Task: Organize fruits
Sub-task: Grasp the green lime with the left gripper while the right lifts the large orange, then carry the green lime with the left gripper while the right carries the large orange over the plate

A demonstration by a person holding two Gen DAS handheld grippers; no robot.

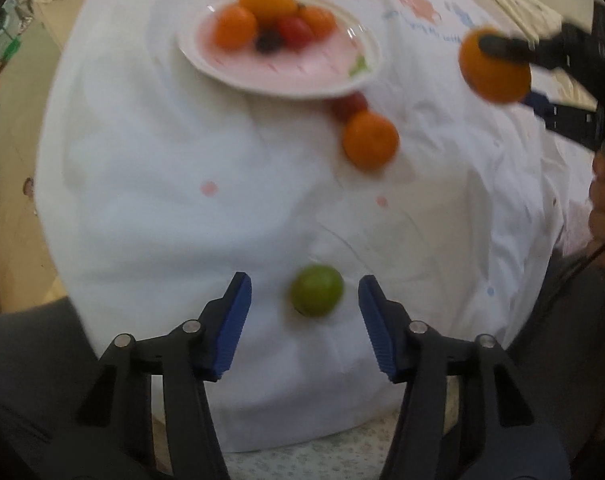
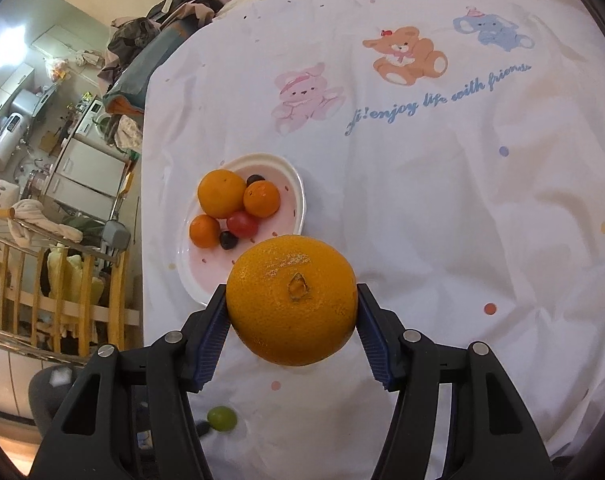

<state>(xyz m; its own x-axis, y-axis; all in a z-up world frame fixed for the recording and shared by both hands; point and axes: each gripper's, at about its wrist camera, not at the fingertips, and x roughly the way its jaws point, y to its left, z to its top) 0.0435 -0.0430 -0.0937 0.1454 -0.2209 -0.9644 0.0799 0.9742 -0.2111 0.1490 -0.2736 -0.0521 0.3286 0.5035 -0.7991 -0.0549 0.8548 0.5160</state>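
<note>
Fruit lies partly gathered on a pink plate point(image 2: 294, 184) with a white rim, set on a white sheet point(image 2: 422, 208) printed with three cartoon animals. On the plate I count six pieces: three orange citrus, one large point(image 2: 221, 193) and two smaller point(image 2: 261, 199) point(image 2: 204, 231), one red tomato point(image 2: 242, 224), and two dark grapes point(image 2: 255, 179) point(image 2: 228, 240). Right tongs point(image 2: 292, 312) pinch a big orange point(image 2: 292, 300) between their blue pads, held above the sheet just beside the plate's near rim. Left tongs point(image 1: 304, 312) point down with their jaws spread on either side of a single green fruit point(image 1: 317, 296) resting on the sheet; the pads do not touch it. Two more pieces lie on the sheet just outside the plate: one mandarin point(image 1: 370, 141) and one small red fruit point(image 1: 348, 105), touching each other.
</note>
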